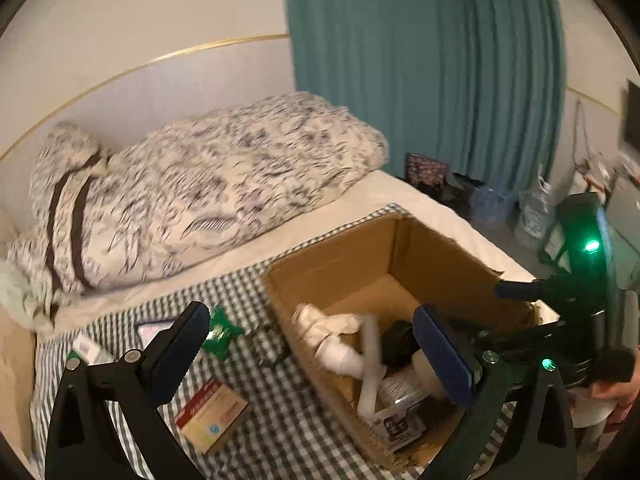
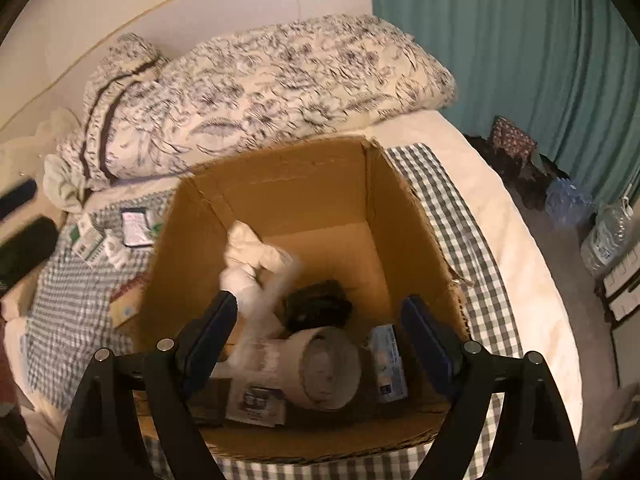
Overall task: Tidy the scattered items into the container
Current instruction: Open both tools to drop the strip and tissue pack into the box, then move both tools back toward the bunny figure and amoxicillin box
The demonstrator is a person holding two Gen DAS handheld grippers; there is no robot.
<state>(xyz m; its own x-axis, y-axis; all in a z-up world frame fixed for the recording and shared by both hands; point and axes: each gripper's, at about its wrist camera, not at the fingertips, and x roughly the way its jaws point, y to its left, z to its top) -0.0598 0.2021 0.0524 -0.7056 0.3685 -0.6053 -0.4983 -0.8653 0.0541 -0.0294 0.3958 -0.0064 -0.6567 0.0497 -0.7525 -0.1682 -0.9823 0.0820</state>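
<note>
1. Left wrist view, left to right: the left claw (image 1: 310,354) has its pads spread wide with nothing between them. It hangs over the checked cloth (image 1: 280,436) on the bed (image 1: 400,196), and its right pad sits over the box's edge.
2. Loose stuff on the cloth left of the box: a white packet (image 1: 86,350), a phone-like thing (image 1: 154,330), a green wrapper (image 1: 220,332) and a red-and-tan carton (image 1: 212,416).
3. The cardboard box (image 1: 340,256) stands open on the cloth. It already holds a white rag (image 1: 326,322), a blurry white stick (image 1: 370,364), something black (image 1: 398,340) and a printed packet (image 1: 398,426).
4. At the far right of that view the right claw (image 1: 516,292) pokes in over the box rim, with part of a hand (image 1: 618,394) under it.
5. Right wrist view: this claw looks straight down into the box, jaws apart and empty.
6. Below it lie a round cream tub (image 2: 328,368) on its side and a small blue-and-white pack (image 2: 390,364) just to its right.
7. A floral duvet (image 2: 260,92) is piled behind the box and a teal curtain (image 2: 500,40) hangs at the right.
</note>
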